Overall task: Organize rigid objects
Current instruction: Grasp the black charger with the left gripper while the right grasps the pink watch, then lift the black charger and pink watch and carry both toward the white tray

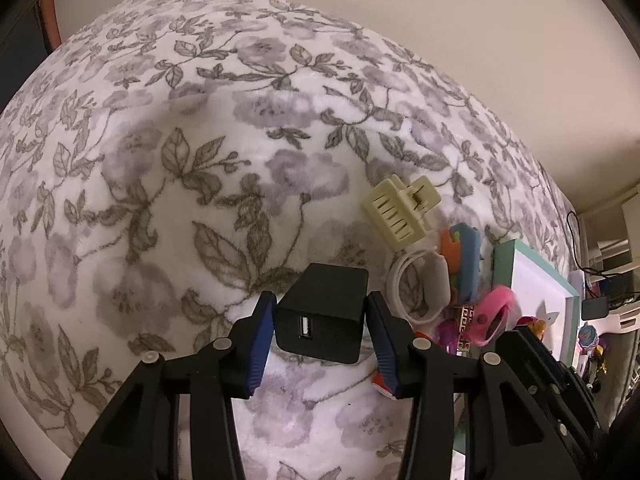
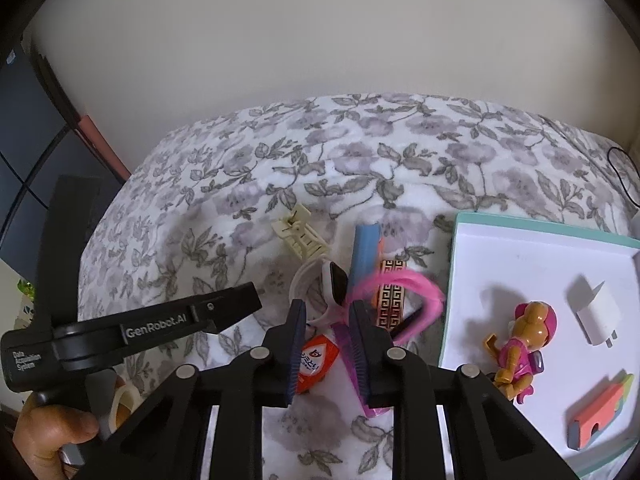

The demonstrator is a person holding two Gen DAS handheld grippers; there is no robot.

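Left gripper (image 1: 322,322) clamps the black charger (image 1: 323,316), apparently lifted; next, carry it to the tray (image 2: 520,236). Right gripper (image 2: 328,344) hovers, jaws narrowly apart, empty.

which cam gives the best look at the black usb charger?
Left wrist. The black USB charger sits between the left gripper fingers, port facing the lens, unobstructed. In the right wrist view the charger itself is not visible; only the left gripper's body shows.
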